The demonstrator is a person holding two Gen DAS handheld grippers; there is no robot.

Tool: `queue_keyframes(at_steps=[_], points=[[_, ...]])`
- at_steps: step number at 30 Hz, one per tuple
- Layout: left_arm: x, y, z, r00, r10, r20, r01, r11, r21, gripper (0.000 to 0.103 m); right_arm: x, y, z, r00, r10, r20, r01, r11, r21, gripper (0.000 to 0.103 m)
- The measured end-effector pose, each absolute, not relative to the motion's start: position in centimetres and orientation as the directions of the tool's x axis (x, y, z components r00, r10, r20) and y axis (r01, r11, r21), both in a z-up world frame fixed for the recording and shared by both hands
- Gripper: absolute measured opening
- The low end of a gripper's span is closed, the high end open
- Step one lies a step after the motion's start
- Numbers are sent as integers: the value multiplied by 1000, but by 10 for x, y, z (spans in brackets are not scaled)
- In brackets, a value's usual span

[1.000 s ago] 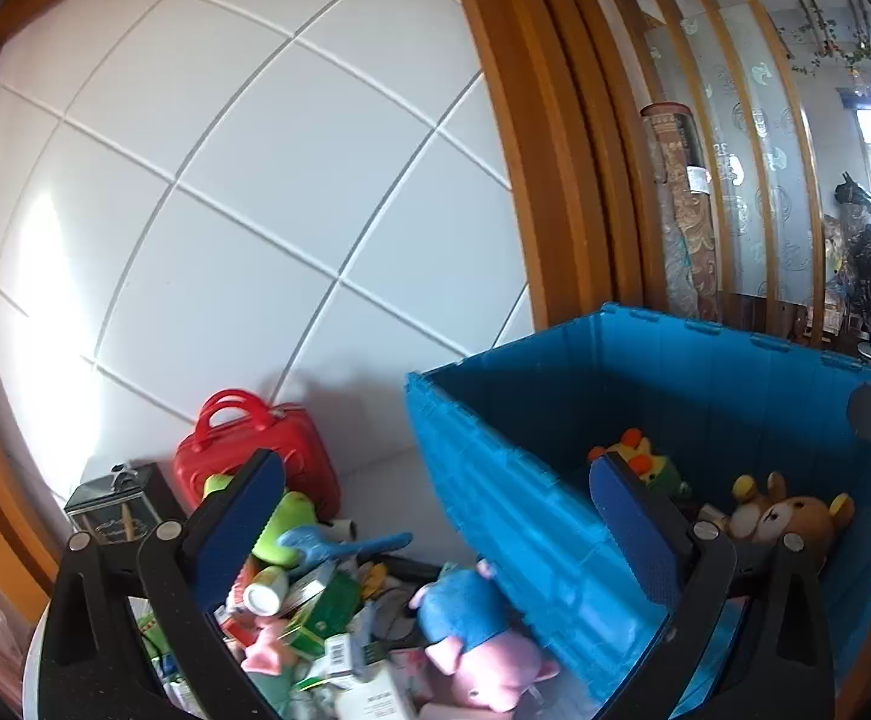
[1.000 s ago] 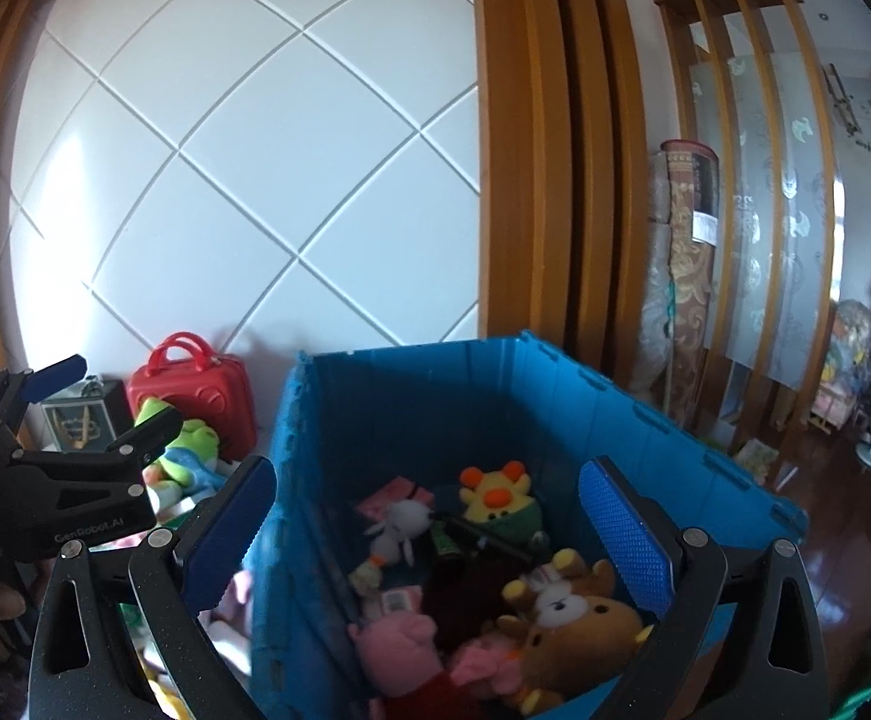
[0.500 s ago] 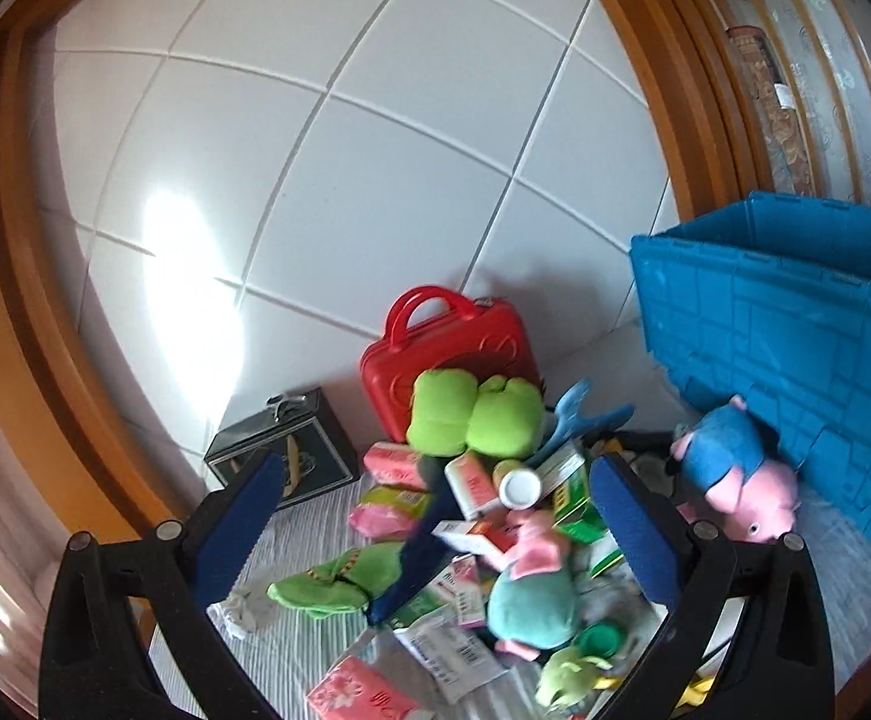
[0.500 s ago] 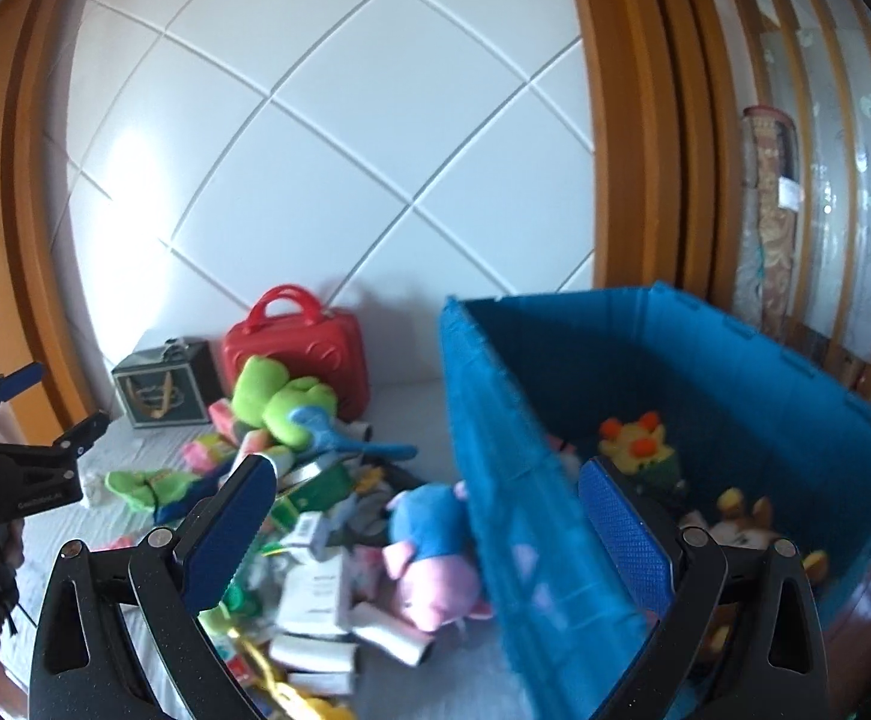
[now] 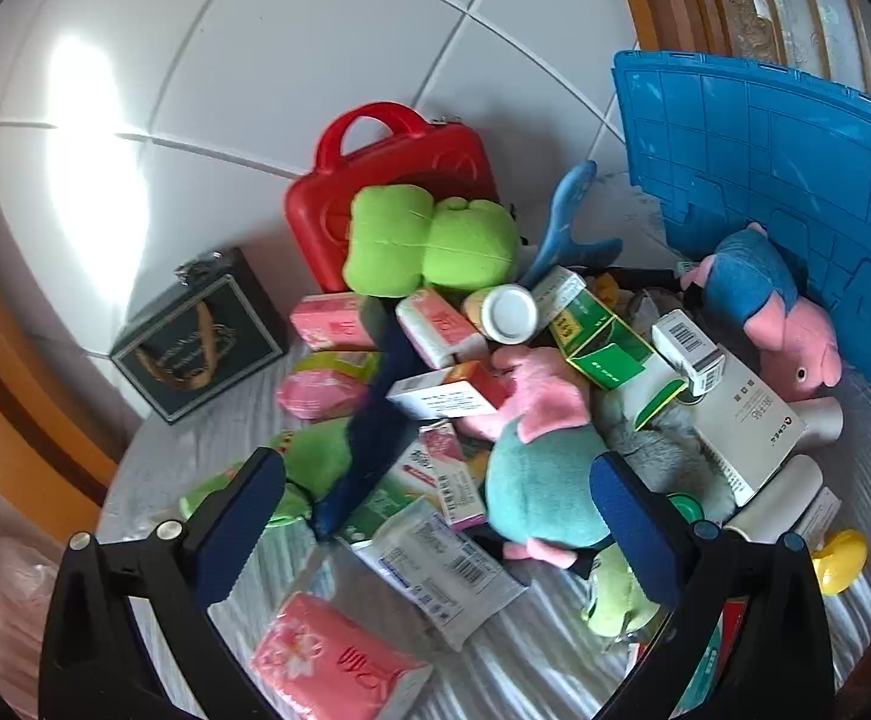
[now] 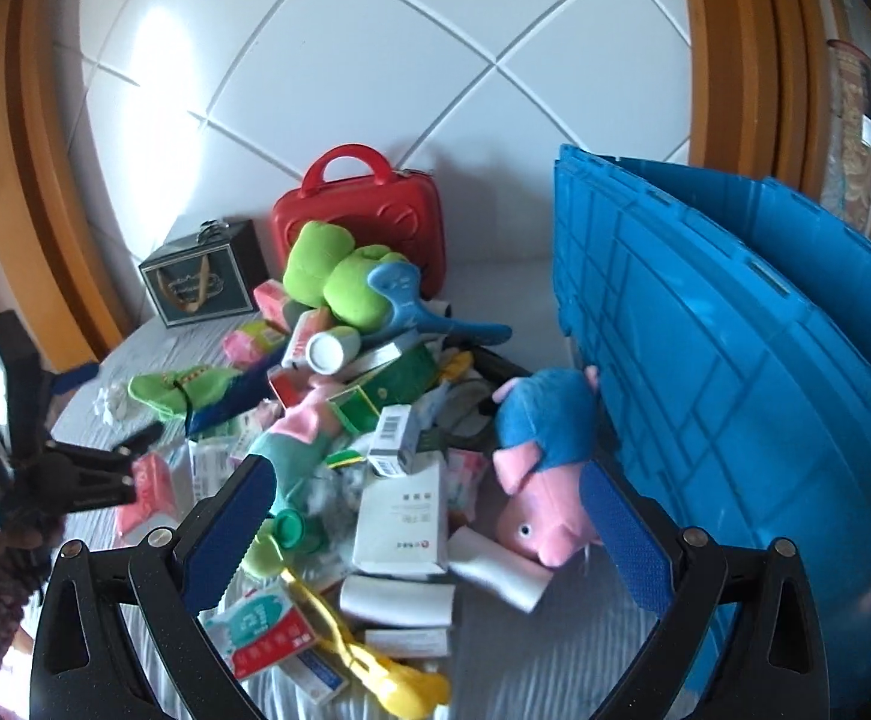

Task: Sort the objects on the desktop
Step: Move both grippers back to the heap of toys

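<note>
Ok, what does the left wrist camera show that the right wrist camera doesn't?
Only the left wrist view shows the left gripper head on, jaws open over the teal plush, with a pink tissue pack close below.

Only the right wrist view shows the right gripper open over the white box, the left gripper from the side, and yellow tongs.

Both show the red case, the black box, the green plush, the pink pig and the blue crate.

Grey striped tabletop (image 6: 531, 660) under blue crate (image 6: 735, 396), red case (image 6: 369, 222), dark box (image 6: 207, 276), toy-and-carton heap (image 6: 375, 432).
</note>
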State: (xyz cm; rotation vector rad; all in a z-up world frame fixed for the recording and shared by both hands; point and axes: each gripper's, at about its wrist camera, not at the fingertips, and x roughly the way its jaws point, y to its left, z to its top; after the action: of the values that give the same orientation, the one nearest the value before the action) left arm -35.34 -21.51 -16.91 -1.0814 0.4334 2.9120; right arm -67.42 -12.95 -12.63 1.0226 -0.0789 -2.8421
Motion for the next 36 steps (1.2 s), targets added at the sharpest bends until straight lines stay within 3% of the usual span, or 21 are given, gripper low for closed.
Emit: queue_keyframes(at_steps=[15, 21, 28, 34, 36], points=[[-465, -198, -275, -586, 82, -806, -303, -945, 124, 103, -754, -126, -190, -647, -153, -747, 134, -987, 85, 103], [-465, -207, -272, -577, 128, -806, -329, -941, 86, 103, -777, -142, -222, -565, -215, -796, 193, -973, 126, 103], [-424, -263, -243, -631, 15, -775, -181, -975, 129, 103, -830, -213, -239, -479, -373, -795, 336, -914, 226, 103], [-358, -328, -240, -612, -109, -783, -48, -983, 175, 103, -875, -275, -293, -302, -412, -860, 329, -891, 311, 102], [-338, -350, -243, -592, -142, -794, -16, -982, 187, 103, -881, -289, -298, -319, -345, -883, 314, -917, 246, 102]])
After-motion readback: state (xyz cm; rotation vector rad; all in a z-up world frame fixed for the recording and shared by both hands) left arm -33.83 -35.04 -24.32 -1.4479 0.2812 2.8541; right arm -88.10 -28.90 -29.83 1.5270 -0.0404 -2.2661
